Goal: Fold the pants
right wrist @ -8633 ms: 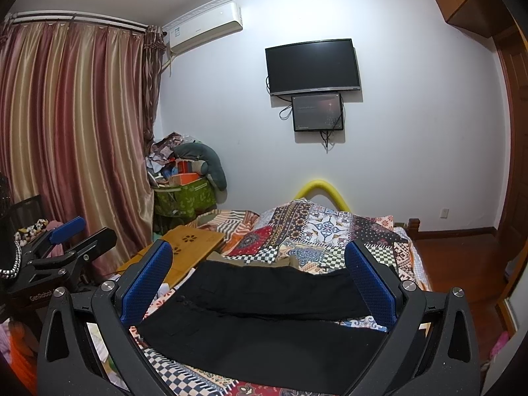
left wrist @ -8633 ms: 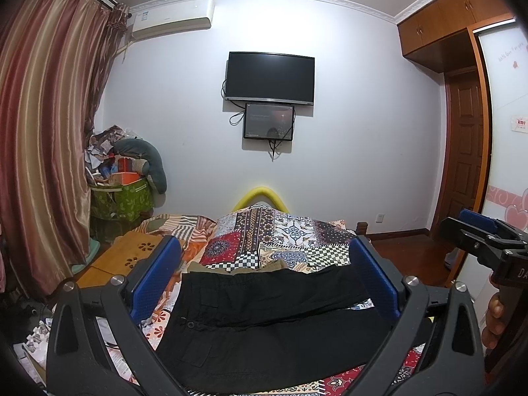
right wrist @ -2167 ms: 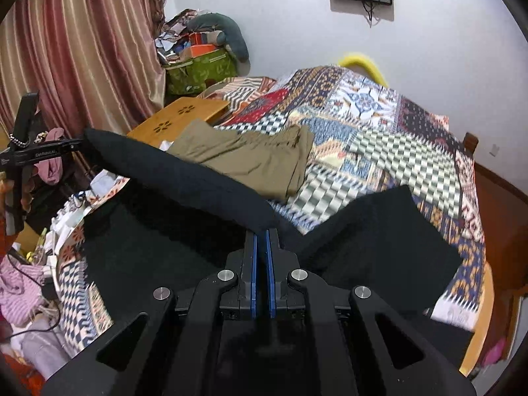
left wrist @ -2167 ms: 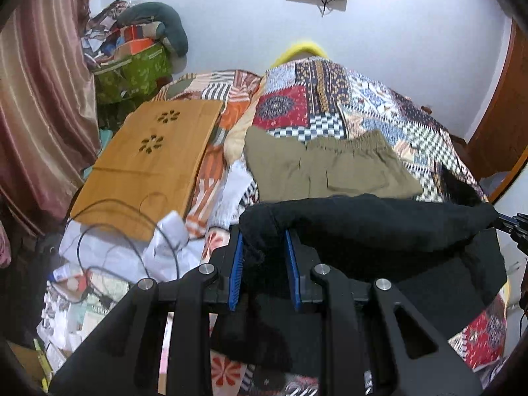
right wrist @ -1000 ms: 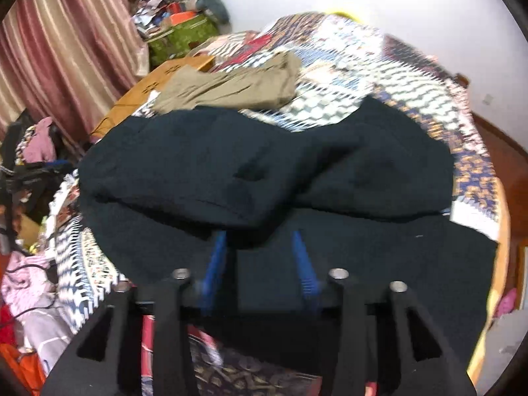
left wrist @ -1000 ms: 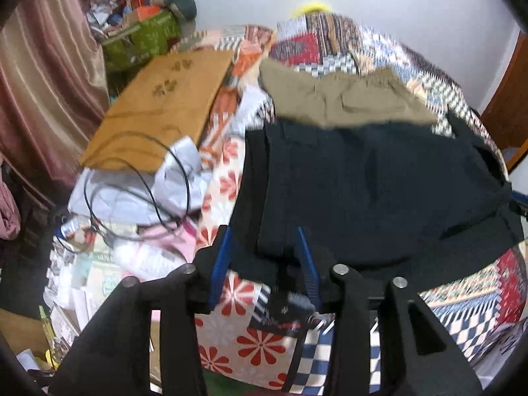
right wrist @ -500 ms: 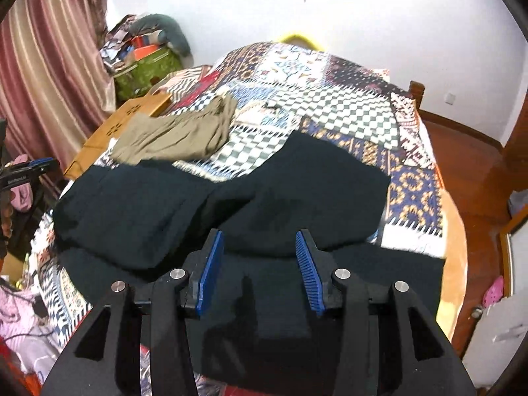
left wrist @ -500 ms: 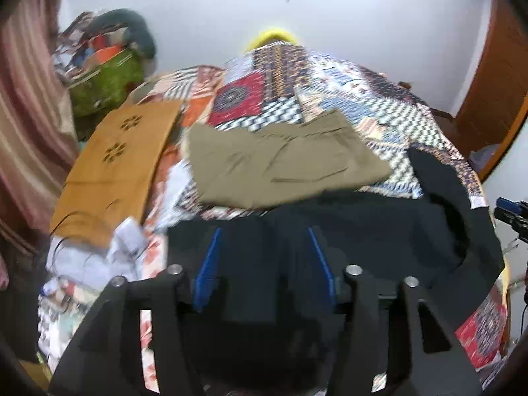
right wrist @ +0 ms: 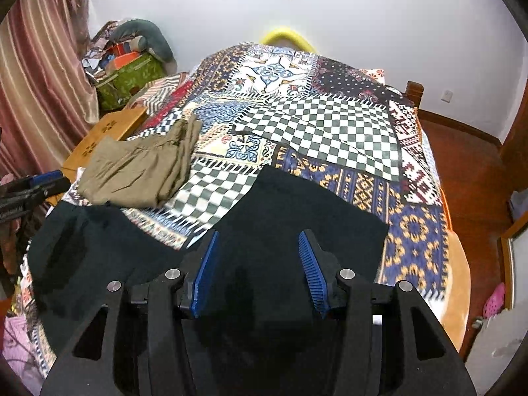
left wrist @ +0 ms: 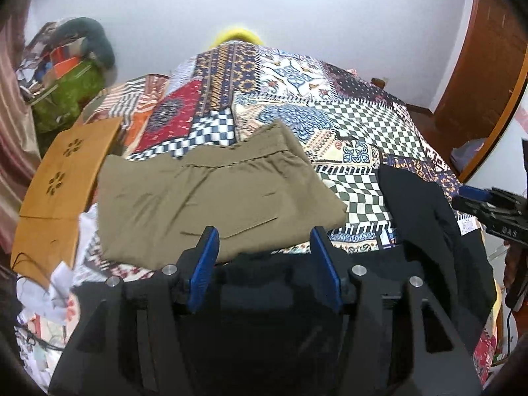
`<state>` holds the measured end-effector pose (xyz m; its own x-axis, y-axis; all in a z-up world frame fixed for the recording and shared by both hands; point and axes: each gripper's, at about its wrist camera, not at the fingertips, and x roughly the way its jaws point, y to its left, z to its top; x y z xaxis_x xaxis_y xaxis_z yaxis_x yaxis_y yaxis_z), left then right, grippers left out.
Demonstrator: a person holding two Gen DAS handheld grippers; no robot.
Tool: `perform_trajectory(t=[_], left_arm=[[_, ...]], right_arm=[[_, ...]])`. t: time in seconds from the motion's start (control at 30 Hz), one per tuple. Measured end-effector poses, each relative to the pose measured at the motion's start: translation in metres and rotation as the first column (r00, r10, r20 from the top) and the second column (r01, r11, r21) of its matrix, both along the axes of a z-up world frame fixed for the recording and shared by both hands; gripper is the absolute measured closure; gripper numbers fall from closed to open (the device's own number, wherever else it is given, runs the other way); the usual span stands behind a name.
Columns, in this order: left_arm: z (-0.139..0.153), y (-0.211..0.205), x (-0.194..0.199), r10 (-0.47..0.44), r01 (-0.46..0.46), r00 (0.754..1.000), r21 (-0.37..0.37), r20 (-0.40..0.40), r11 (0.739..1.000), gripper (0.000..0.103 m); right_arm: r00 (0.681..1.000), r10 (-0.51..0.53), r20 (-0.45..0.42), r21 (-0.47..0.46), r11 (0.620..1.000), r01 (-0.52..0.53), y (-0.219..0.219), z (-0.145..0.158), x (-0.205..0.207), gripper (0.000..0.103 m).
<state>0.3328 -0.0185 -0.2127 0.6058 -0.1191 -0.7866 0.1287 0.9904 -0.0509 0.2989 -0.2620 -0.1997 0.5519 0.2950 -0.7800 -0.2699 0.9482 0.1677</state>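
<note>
The black pants point(right wrist: 297, 204) are laid on the near part of the bed point(right wrist: 330, 125), over the patchwork quilt, with one dark panel doubled toward the far side at the right. A folded olive garment point(left wrist: 211, 198) is seen just beyond them at the left, close to or slightly overlapping the dark cloth.

The left gripper point(left wrist: 262, 260) is held over the near left part of the pants; its jaws stand about half apart and nothing is clamped between them. The right gripper point(right wrist: 259, 264) is held over the right portion; its jaws are opening, the cloth lies below them, and no fabric is pinched.

The step in hand is judged to be a release after one fold, before the next hold is taken. For a clean result:

- Both sets of jaws should be cleared of the cloth before either is moved sideways, so that the laid fold is not dragged.
- The next hold should be taken at matching points on the two ends of one edge.
- The olive garment should be left undisturbed.
- Loose ridges should be flattened before the second fold is made.
</note>
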Motion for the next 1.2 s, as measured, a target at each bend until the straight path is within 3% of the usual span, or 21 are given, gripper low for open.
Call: perform_trajectory(t=[0.43,0.57,0.63,0.67,0.8,0.97,1.2], left_arm=[[-0.04,-0.022,0.022,-0.054,0.053,0.995,-0.007,-0.082,0.999,0.046],[-0.04,-0.019,0.023,-0.049,0.048,0.995,-0.018,-0.086,0.999,0.046],[-0.041,-0.018,0.021,-0.045,0.043,0.995,-0.022,-0.093,0.999,0.045],[-0.041,-0.018,0.021,-0.045,0.043,0.994,-0.024,-0.095,0.999,0.045],[-0.039,-0.023,0.015,-0.053,0.052,0.993,-0.012,-0.105,0.999,0.045],[-0.02,-0.031,-0.001,-0.081,0.08,0.994,-0.017,-0.078,0.997,0.039],[0.013,-0.055,-0.032,-0.133,0.132,0.991,-0.036,-0.029,0.991,0.03]], right_arm=[[0.992,0.06,-0.108,-0.017,0.998,-0.062,0.027,-0.048,0.09,0.057],[0.978,0.072,-0.195,-0.04,0.996,-0.081,0.037,-0.071,0.111,0.056],[0.978,0.083,-0.193,-0.048,0.994,-0.094,0.04,-0.075,0.114,0.058],[0.979,0.083,-0.187,-0.057,0.994,-0.095,0.04,-0.075,0.114,0.065],[0.983,0.081,-0.167,-0.061,0.994,-0.092,0.035,-0.073,0.112,0.088],[0.994,0.055,-0.097,-0.038,0.998,-0.059,0.022,-0.051,0.097,0.093],[0.999,0.005,0.041,0.004,1.0,-0.005,-0.011,0.01,0.053,0.095]])
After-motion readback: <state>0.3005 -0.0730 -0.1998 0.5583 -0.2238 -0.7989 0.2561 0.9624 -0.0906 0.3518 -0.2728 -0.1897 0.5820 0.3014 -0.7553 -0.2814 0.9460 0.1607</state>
